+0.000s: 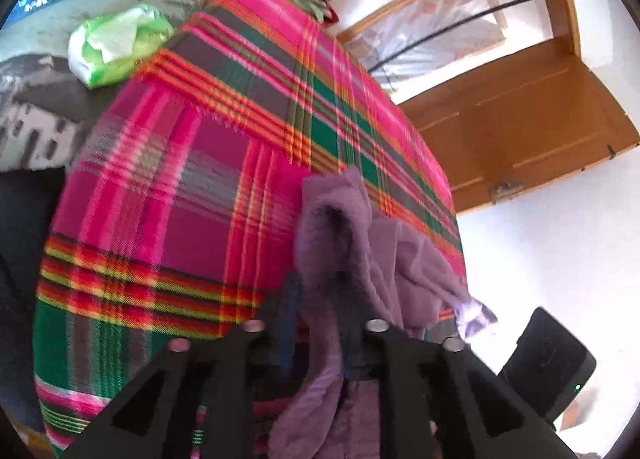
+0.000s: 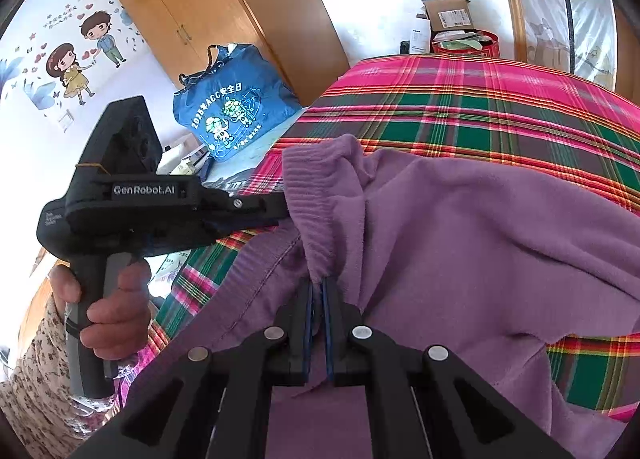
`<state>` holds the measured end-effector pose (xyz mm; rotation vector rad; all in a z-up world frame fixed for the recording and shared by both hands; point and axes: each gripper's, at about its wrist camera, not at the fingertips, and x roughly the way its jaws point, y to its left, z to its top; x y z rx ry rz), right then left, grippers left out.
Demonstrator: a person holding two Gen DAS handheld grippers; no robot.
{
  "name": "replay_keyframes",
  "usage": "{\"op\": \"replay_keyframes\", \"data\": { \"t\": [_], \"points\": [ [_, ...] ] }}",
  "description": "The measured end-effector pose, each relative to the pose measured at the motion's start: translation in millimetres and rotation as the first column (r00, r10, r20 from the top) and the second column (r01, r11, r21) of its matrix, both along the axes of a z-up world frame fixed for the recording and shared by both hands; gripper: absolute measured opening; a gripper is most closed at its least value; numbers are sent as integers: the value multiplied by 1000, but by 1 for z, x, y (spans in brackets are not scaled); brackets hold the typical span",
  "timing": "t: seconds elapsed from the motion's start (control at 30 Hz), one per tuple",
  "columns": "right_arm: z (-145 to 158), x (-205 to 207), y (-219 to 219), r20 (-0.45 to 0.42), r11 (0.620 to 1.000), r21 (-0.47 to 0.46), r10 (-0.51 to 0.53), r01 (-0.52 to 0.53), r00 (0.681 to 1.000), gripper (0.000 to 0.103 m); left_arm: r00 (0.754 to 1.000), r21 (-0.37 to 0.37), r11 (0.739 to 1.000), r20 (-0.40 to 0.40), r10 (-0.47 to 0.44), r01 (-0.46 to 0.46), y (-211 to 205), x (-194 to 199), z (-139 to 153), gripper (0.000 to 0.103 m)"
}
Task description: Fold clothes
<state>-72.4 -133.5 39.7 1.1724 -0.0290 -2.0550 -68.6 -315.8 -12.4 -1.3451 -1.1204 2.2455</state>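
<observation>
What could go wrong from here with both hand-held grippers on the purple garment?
1. The right hand-held gripper pinches only a thin edge of the purple garment by its ribbed hem; a pull could slip it free.
2. In the left wrist view, the left hand-held gripper has bunched cloth between fingers that are not fully closed, so that corner may drop.
3. The garment lies crumpled on the plaid blanket, so folding now could trap wrinkles.

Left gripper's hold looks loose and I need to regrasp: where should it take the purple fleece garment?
Take the purple fleece garment by its ribbed knit band, coming from the left edge beside the right gripper. The band stands up clear of the plaid cloth.
</observation>
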Motion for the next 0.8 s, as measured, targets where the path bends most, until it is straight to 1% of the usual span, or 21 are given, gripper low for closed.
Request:
{"op": "replay_keyframes", "data": {
  "t": [0.17,0.27,0.33,0.37,0.4,0.47,0.53,0.6,0.63,0.7,0.8],
  "points": [
    [-1,0,2,7,1000,0,-5,5,1000,5,999,-1,999,22,-36,36,12,-3,-4,28],
    [-2,0,4,10,1000,-4,-8,8,1000,5,998,-5,1000,60,-30,31,15,-6,-8,27],
    [-1,1,4,12,1000,-7,-8,8,1000,5,998,-11,1000,56,-24,25,16,-4,-5,26],
    [-1,1,4,12,1000,-7,-9,9,1000,5,999,-29,999,49,-19,20,17,-3,-2,25],
    [-1,1,4,12,1000,-8,-9,9,1000,5,999,-51,999,43,-10,13,17,-2,1,19],
    [-1,2,4,10,1000,-9,-9,9,1000,5,998,-107,994,37,43,-39,11,1,8,11],
    [1,2,2,8,1000,-13,-6,6,1000,5,995,-149,984,23,100,-95,2,6,12,9],
    [2,3,1,5,1000,-15,-3,3,1000,5,984,-239,956,5,177,-171,-8,11,18,8],
    [2,4,0,3,1000,-16,0,0,1000,5,977,-263,943,-6,212,-206,-15,15,20,8],
    [3,5,-2,3,1000,-18,5,-5,1000,5,959,-272,923,-11,282,-274,-30,20,22,7],
    [4,6,-8,2,1000,-19,17,-17,1000,5,947,-285,906,-9,322,-311,-39,23,21,6]
  ]
}}
